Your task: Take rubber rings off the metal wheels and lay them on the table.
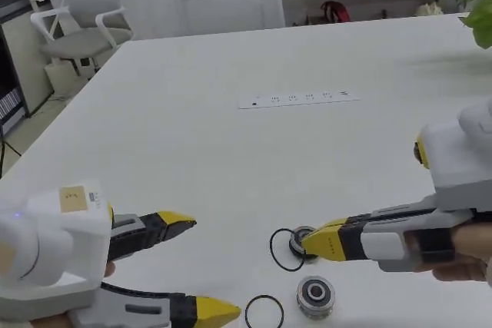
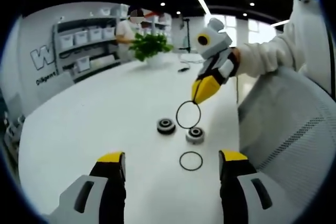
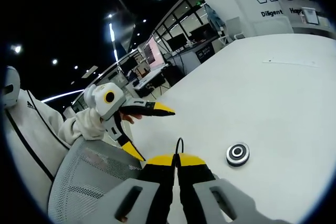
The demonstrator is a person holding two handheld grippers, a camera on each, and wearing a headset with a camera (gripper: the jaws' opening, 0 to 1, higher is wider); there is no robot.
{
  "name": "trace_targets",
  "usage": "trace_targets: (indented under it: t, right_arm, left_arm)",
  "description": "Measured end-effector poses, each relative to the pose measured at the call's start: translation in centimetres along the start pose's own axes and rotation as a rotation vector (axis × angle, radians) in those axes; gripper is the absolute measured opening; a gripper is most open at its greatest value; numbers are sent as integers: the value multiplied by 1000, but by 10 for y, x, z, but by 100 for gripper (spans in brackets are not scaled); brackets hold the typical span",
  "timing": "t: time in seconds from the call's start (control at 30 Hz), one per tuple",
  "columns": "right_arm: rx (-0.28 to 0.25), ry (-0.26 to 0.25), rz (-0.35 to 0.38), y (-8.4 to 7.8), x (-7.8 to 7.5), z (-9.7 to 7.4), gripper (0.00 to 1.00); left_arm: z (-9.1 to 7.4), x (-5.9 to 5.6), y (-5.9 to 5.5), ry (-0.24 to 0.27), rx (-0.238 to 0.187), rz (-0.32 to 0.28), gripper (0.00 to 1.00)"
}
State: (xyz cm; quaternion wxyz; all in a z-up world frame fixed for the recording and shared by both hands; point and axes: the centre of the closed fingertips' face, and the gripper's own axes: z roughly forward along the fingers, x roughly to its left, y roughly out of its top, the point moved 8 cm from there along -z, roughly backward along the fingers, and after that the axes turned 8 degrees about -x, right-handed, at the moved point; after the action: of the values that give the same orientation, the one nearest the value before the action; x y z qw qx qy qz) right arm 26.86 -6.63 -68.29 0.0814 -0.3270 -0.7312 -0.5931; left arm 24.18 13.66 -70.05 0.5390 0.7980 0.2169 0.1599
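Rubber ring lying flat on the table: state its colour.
The rubber ring is plain black, clearest in the left gripper view.

one metal wheel (image 1: 300, 233) is half tucked behind the right gripper (image 1: 307, 245)'s yellow tip; in the right gripper view the rubber ring (image 3: 180, 142) it pinches is just a sliver; loose ring (image 1: 264, 299) gets clipped by the bottom edge

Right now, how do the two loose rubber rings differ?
The held ring is pinched in the right gripper, upright on edge by a metal wheel; the lying ring rests flat on the table. The lying ring is nearer the open left gripper than the held ring. Both are thin black circles.
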Motion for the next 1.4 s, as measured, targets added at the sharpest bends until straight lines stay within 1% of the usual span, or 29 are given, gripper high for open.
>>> trace_targets:
  t: [0.07,0.17,0.23,0.37,0.47,0.53,0.6,0.63,0.7,0.77,0.9,0.93,1.03,1.17,1.4]
  right_arm:
    - [10,9,0,-2,2,2,0]
    - [27,21,-1,-5,4,5,0]
    - [38,27,-5,-7,6,7,0]
    - [63,40,-4,-12,8,11,0]
    - [85,49,-7,-17,7,14,0]
    - [108,55,-16,-21,9,16,0]
    - [127,63,-21,-25,11,19,0]
    - [138,68,-25,-27,13,20,0]
    - [150,74,-29,-29,11,22,0]
    - [164,82,-30,-32,13,24,0]
    - [220,93,-49,-45,15,30,0]
    - [242,99,-54,-49,15,31,0]
    - [265,112,-64,-55,18,34,0]
    - [294,101,-101,-58,16,35,0]
    - [295,74,-116,-58,9,35,0]
  left_arm:
    - [1,-3,-5,-14,18,-5,77]
    - [1,-6,-10,-28,32,-19,78]
    - [0,-6,-12,-28,33,-32,79]
    - [-1,-5,-14,-16,32,-37,82]
    - [0,-6,-16,-24,37,-44,83]
    - [1,-7,-17,-28,46,-40,84]
    - [2,-9,-21,-39,72,-35,85]
    - [2,-9,-22,-41,77,-34,86]
    - [3,-11,-24,-53,94,-32,87]
    - [3,-13,-24,-62,96,-32,86]
    - [3,-13,-25,-67,102,-34,86]
    - [3,-13,-25,-68,104,-35,86]
    - [3,-14,-27,-69,111,-37,85]
    - [3,-14,-27,-72,115,-38,85]
    - [3,-14,-28,-76,120,-40,85]
